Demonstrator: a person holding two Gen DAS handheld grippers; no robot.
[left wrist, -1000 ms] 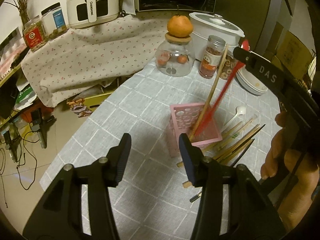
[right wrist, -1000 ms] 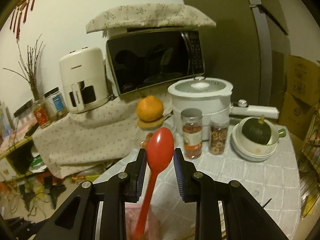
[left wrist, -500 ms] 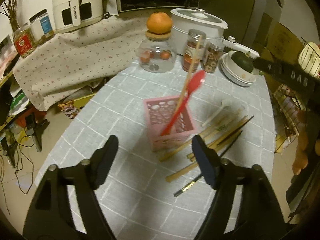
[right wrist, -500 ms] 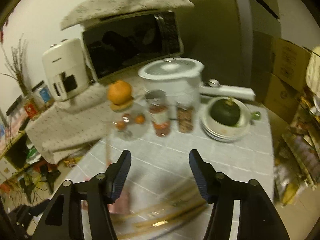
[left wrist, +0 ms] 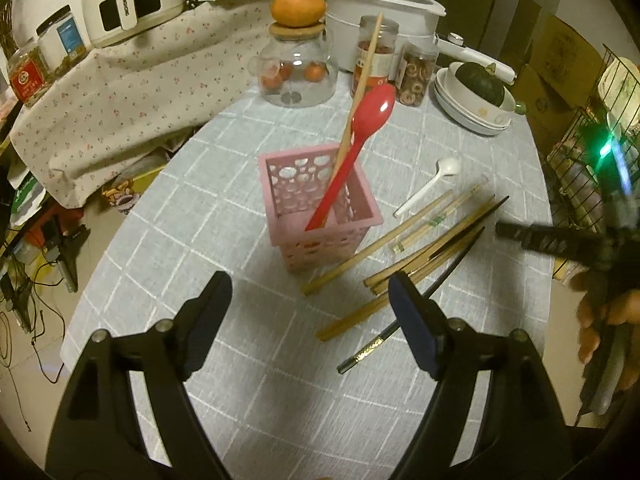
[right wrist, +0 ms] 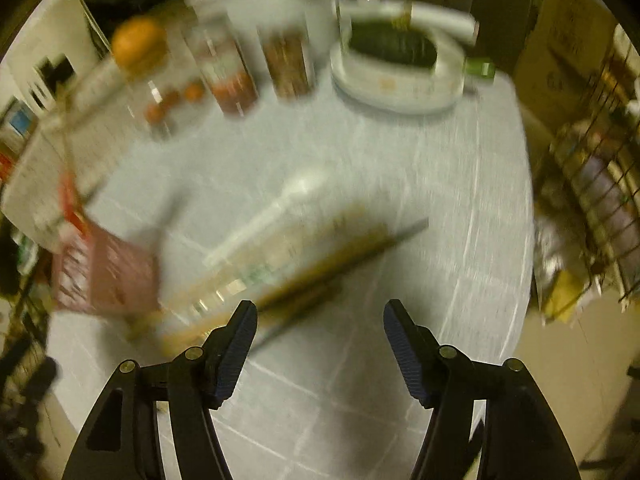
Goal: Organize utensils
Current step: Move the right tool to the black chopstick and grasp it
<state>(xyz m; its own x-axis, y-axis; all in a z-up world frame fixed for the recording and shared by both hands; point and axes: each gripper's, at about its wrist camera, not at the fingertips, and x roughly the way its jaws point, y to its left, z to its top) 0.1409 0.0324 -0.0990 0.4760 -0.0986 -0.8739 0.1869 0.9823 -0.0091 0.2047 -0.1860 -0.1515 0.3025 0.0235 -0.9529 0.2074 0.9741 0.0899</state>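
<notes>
A pink perforated utensil holder point(left wrist: 320, 208) stands mid-table with a red spoon point(left wrist: 352, 148) and one wooden chopstick point(left wrist: 360, 84) leaning in it. Right of it lie a white spoon point(left wrist: 428, 188) and several wooden and dark chopsticks point(left wrist: 420, 252). My left gripper point(left wrist: 310, 316) is open and empty, hovering in front of the holder. My right gripper point(right wrist: 320, 340) is open and empty above the blurred chopsticks point(right wrist: 288, 268) and white spoon point(right wrist: 272, 208); the holder point(right wrist: 104, 276) is at its left.
At the table's back stand a glass jar point(left wrist: 296, 72) topped by an orange, two spice jars point(left wrist: 372, 56), a white cooker point(left wrist: 384, 4) and stacked bowls with a squash point(left wrist: 476, 96). A wire rack point(left wrist: 592, 140) stands right of the table. The right wrist view is motion-blurred.
My right gripper let go of the red spoon, which now stands in the holder, opened wide and swung right and down toward the chopsticks. My left gripper opened wider and drew back.
</notes>
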